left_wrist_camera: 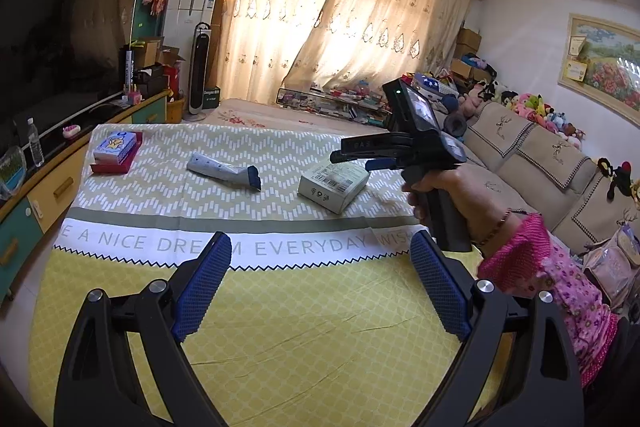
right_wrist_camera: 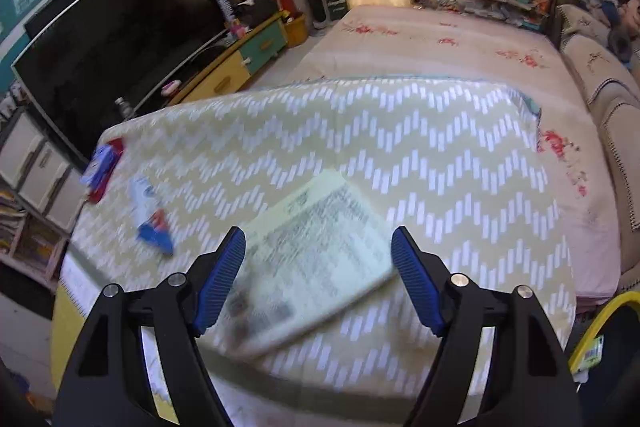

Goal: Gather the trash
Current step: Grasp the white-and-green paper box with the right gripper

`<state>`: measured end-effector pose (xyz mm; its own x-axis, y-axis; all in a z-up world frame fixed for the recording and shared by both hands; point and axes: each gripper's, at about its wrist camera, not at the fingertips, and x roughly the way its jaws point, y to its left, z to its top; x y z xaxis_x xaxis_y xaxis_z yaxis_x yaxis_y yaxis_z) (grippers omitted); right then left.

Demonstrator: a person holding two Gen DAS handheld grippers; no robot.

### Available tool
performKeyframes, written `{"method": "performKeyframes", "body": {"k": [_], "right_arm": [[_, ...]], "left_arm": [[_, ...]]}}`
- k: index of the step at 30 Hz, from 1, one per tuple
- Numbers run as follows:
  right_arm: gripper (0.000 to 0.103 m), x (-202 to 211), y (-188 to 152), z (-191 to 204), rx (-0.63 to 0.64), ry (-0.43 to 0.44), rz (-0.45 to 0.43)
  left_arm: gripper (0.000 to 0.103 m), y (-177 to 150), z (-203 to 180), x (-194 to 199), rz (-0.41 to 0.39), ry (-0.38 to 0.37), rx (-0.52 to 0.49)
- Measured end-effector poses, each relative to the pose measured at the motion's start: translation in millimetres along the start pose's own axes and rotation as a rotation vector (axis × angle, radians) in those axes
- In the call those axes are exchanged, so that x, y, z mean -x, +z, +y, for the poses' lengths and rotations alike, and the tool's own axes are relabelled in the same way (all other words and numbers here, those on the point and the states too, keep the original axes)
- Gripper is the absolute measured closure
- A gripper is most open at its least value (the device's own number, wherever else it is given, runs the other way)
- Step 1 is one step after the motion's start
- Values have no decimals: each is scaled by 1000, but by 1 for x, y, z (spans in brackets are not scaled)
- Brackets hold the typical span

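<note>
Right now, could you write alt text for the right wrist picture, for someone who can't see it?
An open right gripper hovers over a pale green carton lying flat on a zigzag-patterned cloth, its blue fingers spread to either side. Further left on the cloth lie a crumpled white-and-blue wrapper and a small red-and-blue box. The picture is motion-blurred.

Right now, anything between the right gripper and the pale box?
Nothing visible. The right gripper is open just above the pale box, fingers either side of it, with only bare cloth around. The crumpled tube lies well off to the left.
</note>
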<state>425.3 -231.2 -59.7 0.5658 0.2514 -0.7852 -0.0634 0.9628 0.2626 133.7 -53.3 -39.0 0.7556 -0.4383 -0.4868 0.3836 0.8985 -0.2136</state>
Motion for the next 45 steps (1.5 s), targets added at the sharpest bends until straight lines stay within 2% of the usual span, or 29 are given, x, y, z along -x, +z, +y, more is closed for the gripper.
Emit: {"method": "performKeyframes", "body": {"k": [3, 4, 7, 9, 12, 15, 19, 22, 25, 27, 29, 30, 32, 38, 39, 43, 45], "right_arm": [[31, 13, -22, 9, 61, 90, 62], [32, 19, -27, 9, 68, 93, 55], [31, 37, -18, -9, 23, 25, -58], [31, 32, -2, -20, -8, 20, -53], [31, 4, 12, -26, -7, 25, 16], [31, -18, 10, -31, -37, 75, 70], [30, -5, -9, -26, -31, 182, 64], [30, 17, -36, -2, 65, 261, 91], [31, 40, -63, 33, 270, 334, 160], [30, 59, -67, 44, 375, 306, 103], [17, 65, -60, 45, 447, 232, 29], [14, 63, -57, 44, 469, 212, 16], [14, 48, -51, 41, 506, 220, 58], [12, 5, -41, 42, 581, 224, 107], [6, -1, -44, 45, 595, 228, 105], [6, -6, -46, 53, 658, 245, 80], [7, -8, -44, 54, 693, 208, 69]], "left_arm": [[13, 0, -1, -1, -1, -6, 0], [13, 0, -2, -1, 0, -10, 1], [13, 0, -6, -2, -1, -14, -6], [13, 0, -10, -1, -6, -14, -13], [13, 0, -11, -2, -6, -3, -18], [13, 0, -8, -3, -1, 0, -9], [13, 0, -6, -6, 3, -1, -6], [13, -1, -6, -7, 3, -10, -5], [13, -2, -7, -7, 2, -14, -12], [13, -2, -6, -6, -3, -7, -12], [13, -1, -3, -6, -5, 0, -6], [13, -1, -2, -6, -6, 4, 2], [13, 0, 0, -6, -5, 13, 9], [13, 1, 1, -8, -2, 42, 8], [13, 0, 1, -8, -2, 46, 7], [13, -1, 0, -11, 7, 62, 10], [13, -1, 0, -13, 14, 64, 16]]}}
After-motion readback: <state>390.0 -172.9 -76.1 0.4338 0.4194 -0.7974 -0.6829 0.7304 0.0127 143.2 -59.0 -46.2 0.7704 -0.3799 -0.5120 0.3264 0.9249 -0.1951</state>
